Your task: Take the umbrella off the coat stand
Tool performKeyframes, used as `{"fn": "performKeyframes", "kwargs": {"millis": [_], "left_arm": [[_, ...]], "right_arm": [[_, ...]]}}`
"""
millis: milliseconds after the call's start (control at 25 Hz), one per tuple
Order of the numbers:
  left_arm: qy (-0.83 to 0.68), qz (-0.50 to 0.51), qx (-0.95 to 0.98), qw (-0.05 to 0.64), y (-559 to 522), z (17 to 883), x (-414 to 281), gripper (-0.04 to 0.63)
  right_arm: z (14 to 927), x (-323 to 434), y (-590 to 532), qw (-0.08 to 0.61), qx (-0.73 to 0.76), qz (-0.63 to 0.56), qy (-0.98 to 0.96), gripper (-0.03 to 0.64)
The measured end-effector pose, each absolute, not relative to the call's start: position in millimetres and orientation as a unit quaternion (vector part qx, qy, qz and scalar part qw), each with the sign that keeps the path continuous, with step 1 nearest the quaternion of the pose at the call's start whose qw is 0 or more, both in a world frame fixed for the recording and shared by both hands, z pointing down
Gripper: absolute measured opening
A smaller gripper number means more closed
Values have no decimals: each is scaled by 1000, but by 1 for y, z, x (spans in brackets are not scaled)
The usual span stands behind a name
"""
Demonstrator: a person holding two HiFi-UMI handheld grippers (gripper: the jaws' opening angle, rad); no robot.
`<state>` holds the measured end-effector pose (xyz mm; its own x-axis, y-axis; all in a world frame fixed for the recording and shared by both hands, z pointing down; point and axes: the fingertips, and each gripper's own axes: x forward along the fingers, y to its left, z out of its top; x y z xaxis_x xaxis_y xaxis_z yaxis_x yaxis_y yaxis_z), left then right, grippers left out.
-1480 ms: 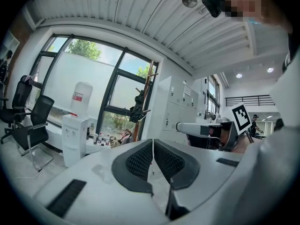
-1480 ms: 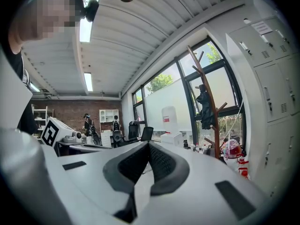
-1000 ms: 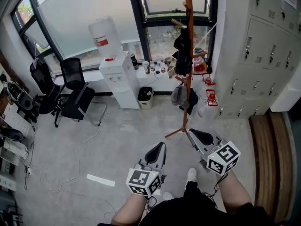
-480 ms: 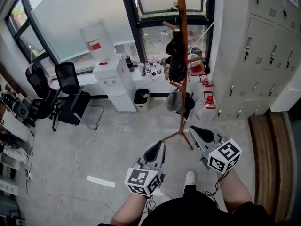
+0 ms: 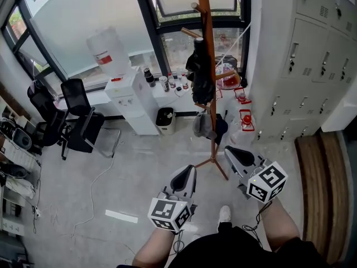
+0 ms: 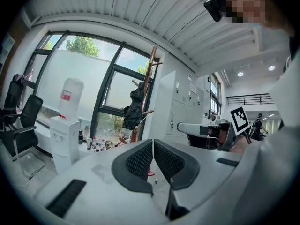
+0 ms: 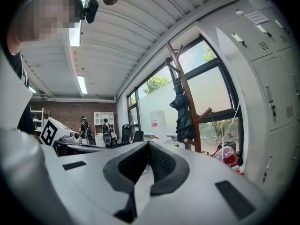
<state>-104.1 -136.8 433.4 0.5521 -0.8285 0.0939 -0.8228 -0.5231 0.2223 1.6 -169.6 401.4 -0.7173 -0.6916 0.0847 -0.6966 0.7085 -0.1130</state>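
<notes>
Left tool (image 5: 188,173): jaws closed, pads together, nothing between them. Right tool (image 5: 230,151): jaws closed too, empty. Both are held level in front of the person, short of the coat stand (image 5: 207,49) and not touching it. One marker cube per tool, two in all: left cube (image 5: 169,214), right cube (image 5: 266,182). They carry black-and-white square patterns, no letters.

Umbrella (image 5: 199,71): one, black, folded, hanging upright off an upper peg of the wooden coat stand, close against the pole. Lower on the same stand is one grey-and-dark bundle (image 5: 207,125); can't tell what it is. The stand is on the floor between the window and the grey lockers (image 5: 312,54).

Writing: the water bottle (image 5: 104,47) on the white dispenser (image 5: 133,99) has a red label, text too small to read. The white sticker on a locker door is unreadable too.

Counts:
- one dispenser, one bottle on it
- at least two black office chairs (image 5: 83,113) at left
- one dark bin (image 5: 165,117) just beside the dispenser
- two red items (image 5: 247,119) on the floor near the lockers
- small bottles (image 5: 167,84) in a row on the sill, several, exact count unclear
- one white strip (image 5: 121,216) on the floor
</notes>
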Motion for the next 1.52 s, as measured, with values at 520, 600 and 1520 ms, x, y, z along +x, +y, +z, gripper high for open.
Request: {"fn": "performKeyframes", "kwargs": {"millis": [520, 600, 1520], "left_arm": [[-483, -15, 869, 109, -187, 426, -73, 23], [-485, -16, 868, 107, -194, 424, -67, 23], [-512, -18, 855, 72, -251, 399, -27, 23]], "right_arm": [[399, 27, -220, 11, 361, 68, -930, 54], [399, 31, -226, 11, 358, 68, -931, 54], [389, 67, -276, 3, 327, 67, -943, 54]]}}
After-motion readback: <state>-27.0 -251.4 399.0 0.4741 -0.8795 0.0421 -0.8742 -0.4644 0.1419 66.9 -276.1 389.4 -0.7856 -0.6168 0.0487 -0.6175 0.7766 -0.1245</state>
